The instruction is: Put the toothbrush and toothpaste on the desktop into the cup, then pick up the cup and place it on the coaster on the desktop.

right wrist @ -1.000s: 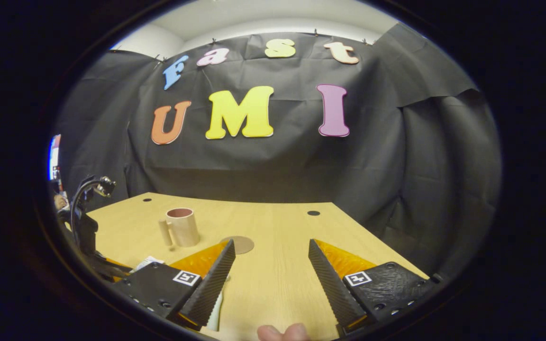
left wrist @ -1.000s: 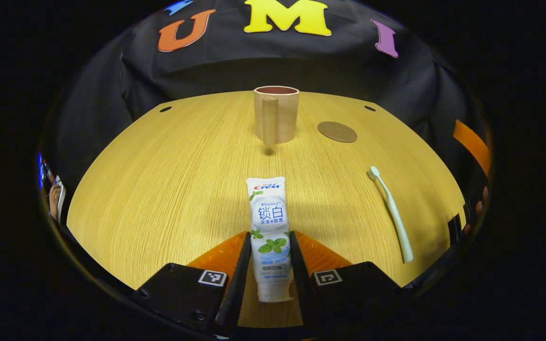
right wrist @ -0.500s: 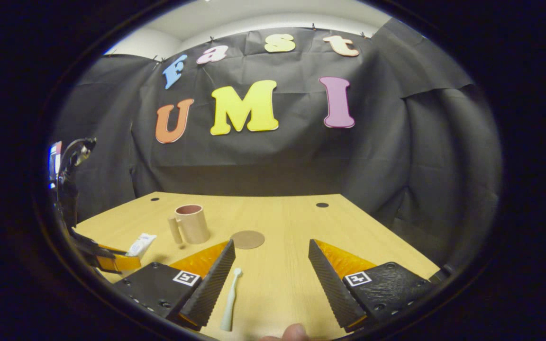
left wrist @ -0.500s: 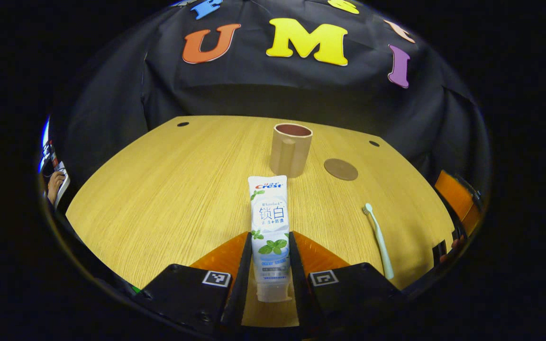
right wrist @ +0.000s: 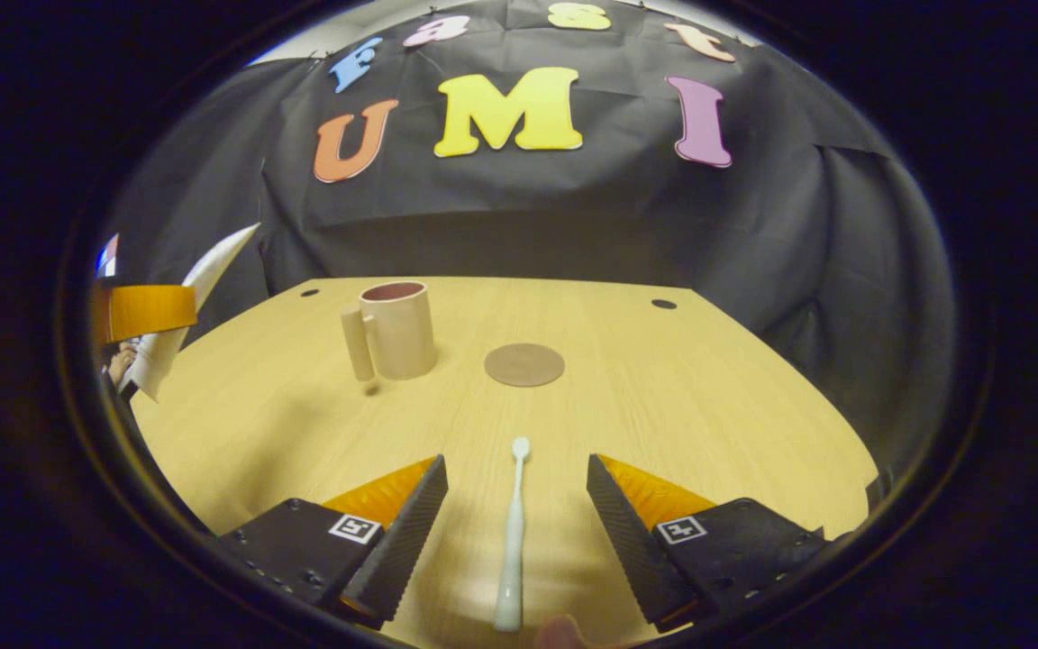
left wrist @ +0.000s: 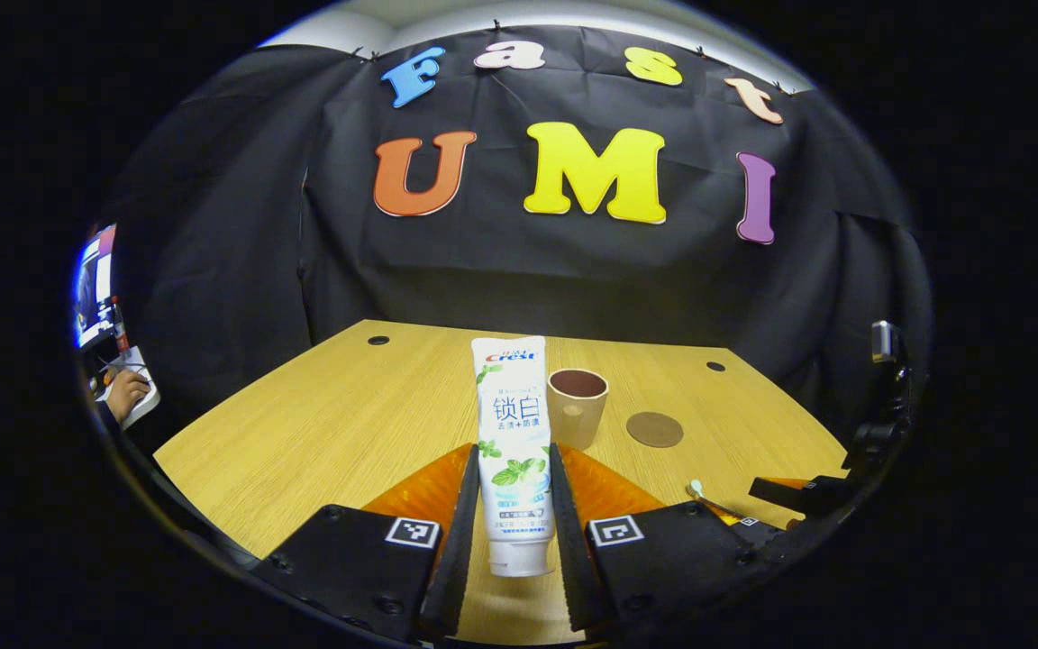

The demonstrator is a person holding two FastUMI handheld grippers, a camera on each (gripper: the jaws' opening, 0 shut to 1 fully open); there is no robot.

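Left hand-held gripper clamps the toothpaste cap-end down, lifted for the cup; right hand-held gripper, wide, straddles the toothbrush, brush head toward twelve o'clock.

A big black cloth hangs behind a light wooden table with small round holes near its back edge. Above the cloth is a strip of white wall
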